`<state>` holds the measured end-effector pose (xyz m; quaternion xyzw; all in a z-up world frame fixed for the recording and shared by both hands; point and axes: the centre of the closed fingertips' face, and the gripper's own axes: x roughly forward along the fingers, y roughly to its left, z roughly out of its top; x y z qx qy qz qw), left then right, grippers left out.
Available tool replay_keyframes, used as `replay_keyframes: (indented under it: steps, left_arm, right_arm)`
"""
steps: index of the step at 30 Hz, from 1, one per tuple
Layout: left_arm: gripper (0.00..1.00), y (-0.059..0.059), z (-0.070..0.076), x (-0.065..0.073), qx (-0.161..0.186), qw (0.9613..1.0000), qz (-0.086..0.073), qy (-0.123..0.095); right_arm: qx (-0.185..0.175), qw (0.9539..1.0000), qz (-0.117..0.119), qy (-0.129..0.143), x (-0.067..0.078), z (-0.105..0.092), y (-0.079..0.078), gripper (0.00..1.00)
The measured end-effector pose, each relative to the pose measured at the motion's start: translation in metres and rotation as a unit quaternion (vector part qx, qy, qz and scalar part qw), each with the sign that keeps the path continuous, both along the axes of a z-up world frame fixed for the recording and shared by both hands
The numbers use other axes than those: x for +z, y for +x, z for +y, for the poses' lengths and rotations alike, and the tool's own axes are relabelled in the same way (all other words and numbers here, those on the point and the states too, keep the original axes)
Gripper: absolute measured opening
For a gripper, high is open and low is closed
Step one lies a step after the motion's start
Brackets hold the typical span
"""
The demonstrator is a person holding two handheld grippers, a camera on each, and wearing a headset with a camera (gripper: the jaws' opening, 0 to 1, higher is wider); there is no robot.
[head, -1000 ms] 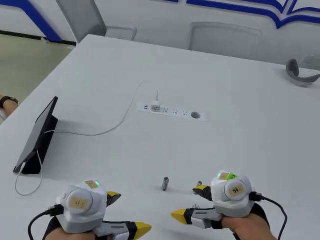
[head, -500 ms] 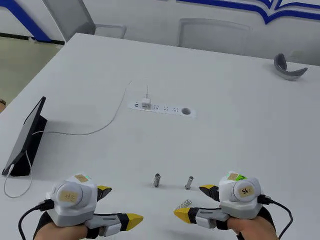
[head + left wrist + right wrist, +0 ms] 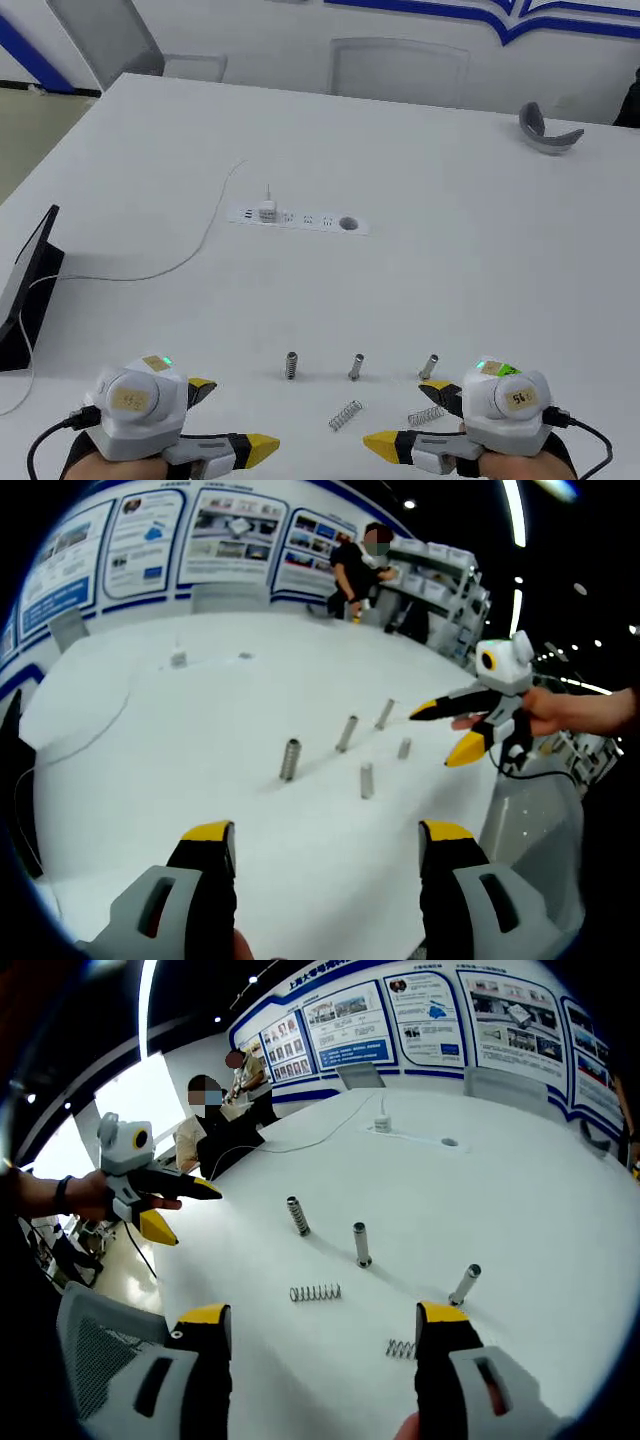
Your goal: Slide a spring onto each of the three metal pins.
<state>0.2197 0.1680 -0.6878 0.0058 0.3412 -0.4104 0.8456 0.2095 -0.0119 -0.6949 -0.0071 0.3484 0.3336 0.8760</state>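
Right gripper view has the right gripper [image 3: 322, 1318] gaping, a loose spring [image 3: 315, 1292] just ahead between its jaws and a bare pin [image 3: 361, 1244] beyond, so best pinch the spring by one end, leaving its bore free; the left gripper [image 3: 232, 417] gapes too.

Bright, even; fisheye-warped edges.

The setting was an office meeting room: large white tabletop [image 3: 480, 250], power strip [image 3: 297, 217], chairs [image 3: 398, 70], wall posters [image 3: 350, 1026].
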Motion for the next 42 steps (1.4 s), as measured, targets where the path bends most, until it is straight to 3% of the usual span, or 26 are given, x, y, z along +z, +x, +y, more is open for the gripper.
replay_keyframes:
  steps: [12, 32, 42]
  left_arm:
    - [0.77, 0.001, -0.035, 0.000, -0.027, 0.9996, -0.001, 0.005]
    - [0.75, -0.001, -0.083, -0.017, -0.092, 0.9951, 0.001, 0.035]
    - [0.69, 0.004, -0.103, -0.026, -0.105, 0.9936, 0.002, 0.042]
  right_arm:
    - [-0.018, 0.9998, -0.001, 0.002, 0.001, -0.034, -0.011, 0.81]
    - [-0.026, 0.9995, -0.006, 0.016, 0.002, -0.043, -0.020, 0.85]
    - [-0.042, 0.9988, -0.008, 0.024, 0.004, -0.053, -0.026, 0.85]
